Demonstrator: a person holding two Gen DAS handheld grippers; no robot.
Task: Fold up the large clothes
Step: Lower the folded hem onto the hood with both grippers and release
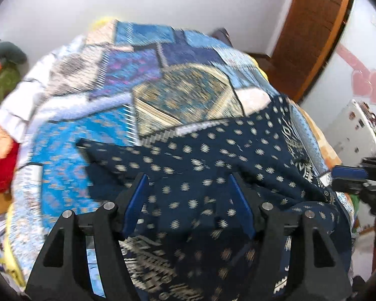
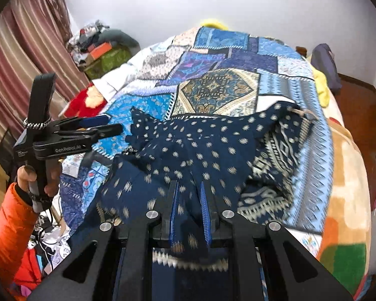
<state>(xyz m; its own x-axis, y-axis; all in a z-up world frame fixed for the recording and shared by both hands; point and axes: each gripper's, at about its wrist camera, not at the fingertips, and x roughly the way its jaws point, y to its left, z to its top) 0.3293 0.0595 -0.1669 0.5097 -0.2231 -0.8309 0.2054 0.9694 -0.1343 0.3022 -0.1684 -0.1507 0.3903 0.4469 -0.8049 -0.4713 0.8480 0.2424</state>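
One fold at most is made: the navy garment [image 2: 203, 150] is heaped on the bed [image 2: 238, 57], pinched by the right hand-held gripper [image 2: 190, 210], the left hand-held gripper [image 1: 188, 200] released above it.

A navy dotted garment [image 2: 200, 150] lies rumpled on the patchwork-covered bed [image 2: 238, 57].

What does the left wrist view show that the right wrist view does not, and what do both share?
Only the left wrist view shows the wooden door and pink heart decorations. Only the right wrist view shows the striped curtain, the person's orange sleeve, and the right claw shut on the navy patterned garment. Both share that garment, the patchwork bedspread, the red pillow and the open left claw.
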